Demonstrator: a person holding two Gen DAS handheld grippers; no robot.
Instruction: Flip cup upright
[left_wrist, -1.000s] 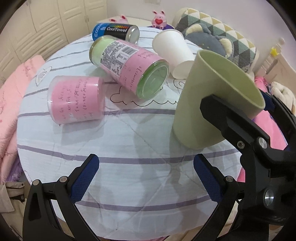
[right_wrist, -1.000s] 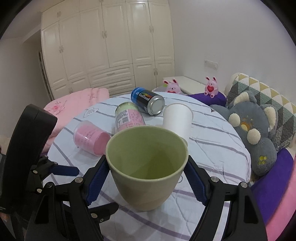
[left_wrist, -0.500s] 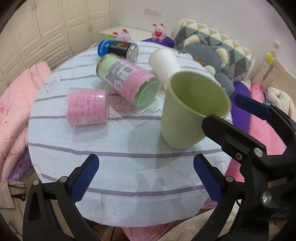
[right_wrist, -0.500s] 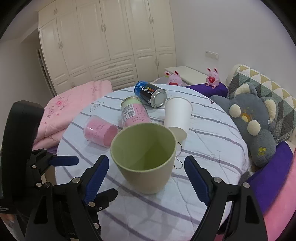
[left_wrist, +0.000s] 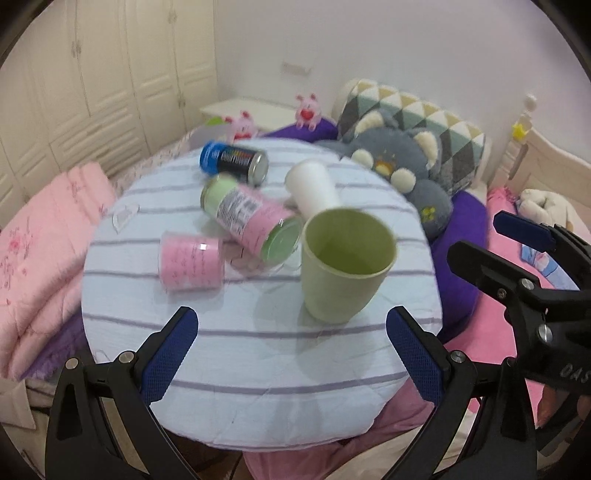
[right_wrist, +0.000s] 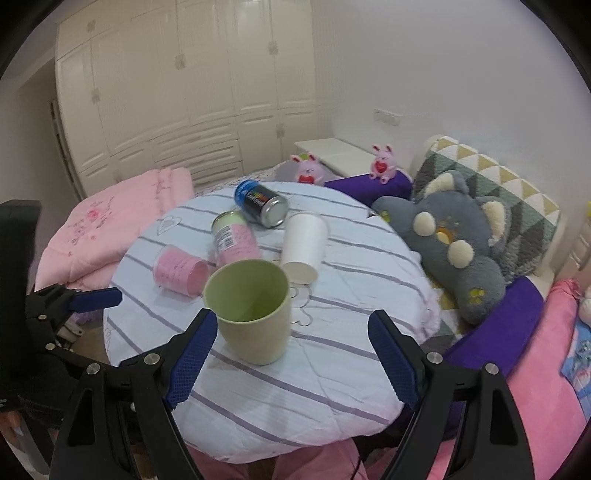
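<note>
Both grippers are hanging wide-jawed over the near edge of the round table (left_wrist: 258, 369), gripping nothing: the right gripper (right_wrist: 291, 354) is sitting just short of the green cup (right_wrist: 251, 310), its blue-padded fingers (right_wrist: 192, 354) splayed to either side of the cup without touching it, while the left gripper (left_wrist: 291, 354) is hovering a little farther back, the green cup (left_wrist: 343, 266) ahead of it and to the right. That cup is standing upright, mouth up, on the striped cloth toward the near right part of the table.

Behind it, four containers are lying on their sides. A blue-and-black can (right_wrist: 262, 203) near the far edge is showing lettering too blurred to read here. A pink-and-green canister (right_wrist: 234, 240) is carrying a white printed label with a barcode, and a short pink canister (right_wrist: 179, 271) toward the left edge is bearing dark handwriting-style script, illegible at this range. A white paper cup (right_wrist: 303, 243) is lying with its mouth toward the green cup, just beyond it.

A grey plush toy (right_wrist: 454, 240) is slumping beside the table's right edge against a triangle-patterned cushion (right_wrist: 509, 192), two pink plush rabbits (right_wrist: 382, 164) are sitting beyond the far edge, and a folded pink quilt (right_wrist: 110, 229) is lying past the left edge.
</note>
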